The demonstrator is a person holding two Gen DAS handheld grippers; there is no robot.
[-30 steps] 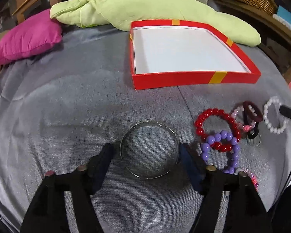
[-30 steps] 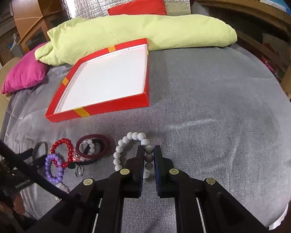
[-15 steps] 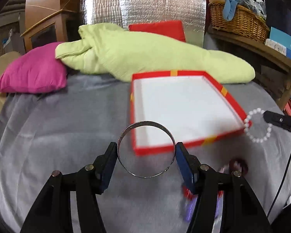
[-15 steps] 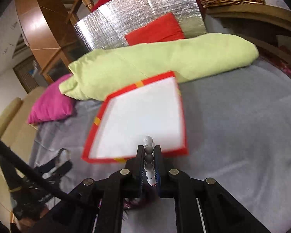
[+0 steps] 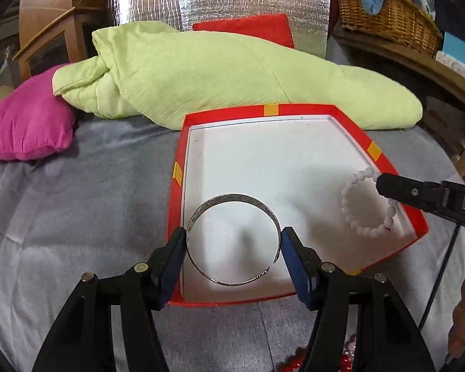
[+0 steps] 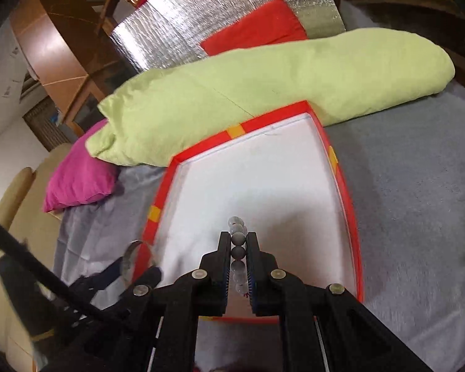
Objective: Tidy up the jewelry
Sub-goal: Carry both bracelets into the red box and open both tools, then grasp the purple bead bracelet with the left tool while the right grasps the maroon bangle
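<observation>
- Two pieces hang over the red box [image 5: 350, 117]: the left gripper [image 5: 232, 245], jaws wide and pressing the sides of the silver bangle [image 5: 232, 200], holds it at lower centre of its frame.
- At centre right of that frame, the right gripper [image 6: 238, 248], nearly shut, pinches the white bead bracelet [image 5: 365, 232].
- Judged best: lower each piece close to the white floor before releasing, so the bangle cannot roll.
- Keep them apart, bangle toward the left wall, beads toward the right, so nothing tangles.
</observation>
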